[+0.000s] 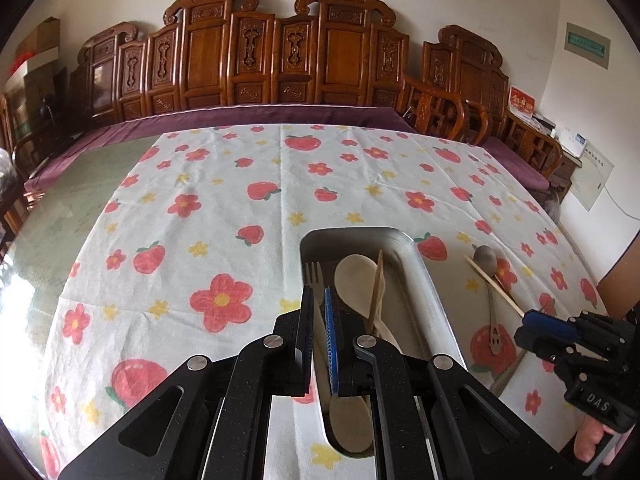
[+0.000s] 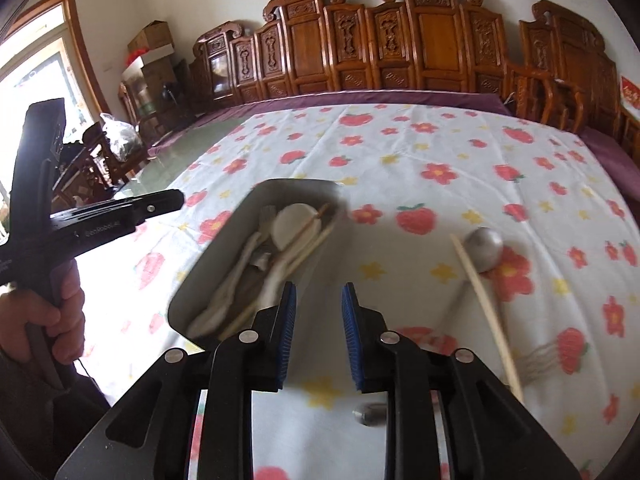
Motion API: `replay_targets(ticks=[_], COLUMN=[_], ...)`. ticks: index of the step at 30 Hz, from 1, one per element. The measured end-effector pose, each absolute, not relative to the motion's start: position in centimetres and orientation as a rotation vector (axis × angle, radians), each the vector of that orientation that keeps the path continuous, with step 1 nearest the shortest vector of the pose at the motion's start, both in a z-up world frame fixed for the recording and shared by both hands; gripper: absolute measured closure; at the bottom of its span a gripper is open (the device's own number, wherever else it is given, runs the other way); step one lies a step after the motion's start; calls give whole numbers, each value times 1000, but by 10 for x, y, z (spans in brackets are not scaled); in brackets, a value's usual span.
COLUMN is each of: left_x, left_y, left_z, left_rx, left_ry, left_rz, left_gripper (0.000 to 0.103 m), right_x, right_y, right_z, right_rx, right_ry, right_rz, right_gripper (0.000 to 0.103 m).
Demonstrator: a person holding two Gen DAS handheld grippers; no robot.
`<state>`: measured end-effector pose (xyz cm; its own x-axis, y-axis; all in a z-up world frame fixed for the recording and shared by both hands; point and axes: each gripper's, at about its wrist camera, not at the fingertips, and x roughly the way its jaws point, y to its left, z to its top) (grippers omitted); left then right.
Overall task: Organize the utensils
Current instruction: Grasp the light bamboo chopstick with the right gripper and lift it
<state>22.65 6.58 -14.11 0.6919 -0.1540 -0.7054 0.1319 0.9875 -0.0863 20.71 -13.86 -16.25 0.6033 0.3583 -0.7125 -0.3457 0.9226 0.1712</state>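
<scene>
A metal tray (image 1: 424, 272) lies on the flowered cloth and holds a pale wooden spoon (image 1: 354, 274), a fork (image 1: 313, 272), chopsticks (image 1: 377, 288) and other utensils. My left gripper (image 1: 318, 292) hovers over the tray's left wall, shut, with nothing seen in its grip. Right of the tray, a metal spoon (image 2: 482, 248), a single chopstick (image 2: 486, 308) and a blurred fork (image 2: 538, 360) lie on the cloth. My right gripper (image 2: 319, 292) hangs over the cloth between the tray (image 2: 224, 264) and the spoon. Its jaws stand a little apart with nothing between them.
A person's hand (image 2: 60, 304) holds the left gripper's handle at the left. A small metal piece (image 2: 368, 414) lies under the right gripper. Carved wooden chairs (image 1: 280, 56) line the table's far side. Bare glass tabletop (image 1: 72, 200) shows left of the cloth.
</scene>
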Motion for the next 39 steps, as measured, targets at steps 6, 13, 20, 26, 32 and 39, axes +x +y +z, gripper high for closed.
replay_targets(ticks=[6, 13, 20, 26, 32, 39], left_x=[219, 213, 208, 204, 200, 197], left_y=[37, 9, -11, -21, -27, -32], left_z=[-144, -151, -157, -159, -160, -161], left_rx=[6, 39, 62, 77, 93, 99], left_ry=[789, 797, 802, 801, 800, 799], left_rz=[-212, -255, -280, -304, -324, -332], left_gripper=[85, 82, 82, 82, 82, 82], right_x=[203, 207, 223, 242, 243, 243], right_y=[-201, -242, -237, -225, -224, -227], right_z=[-173, -195, -215, -231, -242, -242], right_rx=[-47, -93, -106, -159, -196, -187], right_ry=[851, 888, 908, 938, 964, 965], right_rz=[311, 261, 292, 293, 271, 272], right_gripper=[77, 75, 75, 75, 93, 96])
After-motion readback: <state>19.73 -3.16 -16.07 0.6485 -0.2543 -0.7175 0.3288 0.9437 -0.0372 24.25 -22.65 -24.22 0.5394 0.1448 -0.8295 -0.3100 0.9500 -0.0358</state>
